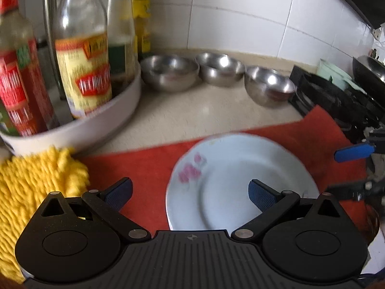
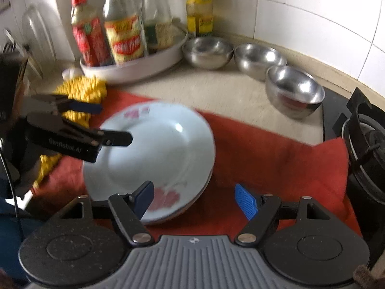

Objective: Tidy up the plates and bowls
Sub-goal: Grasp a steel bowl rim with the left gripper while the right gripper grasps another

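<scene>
White-tiled kitchen walls meet a speckled beige counter [image 1: 192,110], and a red cloth [image 2: 264,154] is spread over its near part. Over that cloth the left gripper [image 1: 190,192] has its jaws spread wide, one blue ribbed pad above the bare cloth and the other above a plate [image 1: 240,168], gripping nothing. The right gripper [image 2: 195,200] is likewise spread wide and empty, one pad over the near rim of the plate and the other over the cloth beside it. That plate is round, glossy and pale, with pink flower prints near its rim; in the right wrist view a second rim shows just under its right edge, so it seems to lie on another dish, though I cannot tell how many are stacked. Along the counter's back edge stand three round steel bowls [image 1: 169,72], shiny and close together in a row running toward the black stove [image 2: 361,132] at the right end. At the back left corner sits a round white tray [image 2: 134,67] holding at least five sauce bottles [image 2: 122,33], glass and plastic, with red, yellow and green labels. One fluffy yellow cloth [image 1: 36,183] lies at the left edge of the red cloth, just before the tray.
</scene>
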`<state>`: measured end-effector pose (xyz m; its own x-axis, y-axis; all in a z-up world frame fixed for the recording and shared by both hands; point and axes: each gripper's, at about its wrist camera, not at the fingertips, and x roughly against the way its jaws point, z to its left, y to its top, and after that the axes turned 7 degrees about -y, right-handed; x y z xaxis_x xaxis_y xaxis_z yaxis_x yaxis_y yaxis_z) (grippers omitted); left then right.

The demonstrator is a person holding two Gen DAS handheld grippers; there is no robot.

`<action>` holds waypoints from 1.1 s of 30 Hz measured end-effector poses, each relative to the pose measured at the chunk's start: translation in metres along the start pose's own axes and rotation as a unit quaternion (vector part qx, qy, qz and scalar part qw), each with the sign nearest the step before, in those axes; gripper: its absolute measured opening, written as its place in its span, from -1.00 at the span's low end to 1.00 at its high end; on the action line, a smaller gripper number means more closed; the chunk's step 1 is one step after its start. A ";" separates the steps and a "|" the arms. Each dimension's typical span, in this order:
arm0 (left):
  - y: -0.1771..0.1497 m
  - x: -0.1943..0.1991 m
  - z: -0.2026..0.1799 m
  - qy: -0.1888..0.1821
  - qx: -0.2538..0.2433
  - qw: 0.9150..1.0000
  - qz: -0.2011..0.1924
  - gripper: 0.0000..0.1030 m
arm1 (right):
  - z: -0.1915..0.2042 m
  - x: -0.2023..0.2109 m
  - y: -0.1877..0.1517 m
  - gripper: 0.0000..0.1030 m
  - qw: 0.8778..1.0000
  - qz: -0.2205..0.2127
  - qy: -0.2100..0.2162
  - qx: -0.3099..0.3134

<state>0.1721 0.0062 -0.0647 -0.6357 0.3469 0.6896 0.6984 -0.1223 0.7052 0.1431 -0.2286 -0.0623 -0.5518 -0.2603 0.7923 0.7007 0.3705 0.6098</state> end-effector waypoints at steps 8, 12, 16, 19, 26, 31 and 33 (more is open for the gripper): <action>0.064 -0.014 -0.009 -0.029 0.032 0.999 -0.022 1.00 | -0.057 0.003 0.045 0.37 0.996 -0.062 0.025 -0.052; 0.089 -0.026 -0.024 -0.025 0.021 0.999 -0.031 1.00 | -0.080 0.003 0.061 0.37 0.995 -0.081 0.012 -0.056; 0.107 -0.049 -0.030 -0.012 0.020 1.000 -0.021 1.00 | -0.103 -0.003 0.083 0.37 0.993 -0.088 0.027 -0.072; 0.115 -0.064 -0.024 0.000 0.036 0.999 -0.009 1.00 | -0.112 -0.012 0.100 0.37 0.993 -0.096 0.026 -0.070; 0.128 -0.083 0.006 0.018 0.121 0.992 -0.005 1.00 | -0.114 -0.051 0.148 0.37 0.992 -0.095 0.069 -0.043; 0.130 -0.098 0.022 0.030 0.182 0.983 -0.004 1.00 | -0.102 -0.085 0.190 0.37 0.991 -0.087 0.098 -0.014; 0.130 -0.104 0.024 0.029 0.200 0.979 -0.001 1.00 | -0.094 -0.099 0.210 0.37 0.990 -0.092 0.104 0.013</action>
<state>0.3364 -0.0233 -0.0488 -0.6469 0.2926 0.7042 0.7626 0.2557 0.5942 0.3874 -0.2091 -0.0105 -0.5632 -0.5022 0.6562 0.5833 0.3209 0.7462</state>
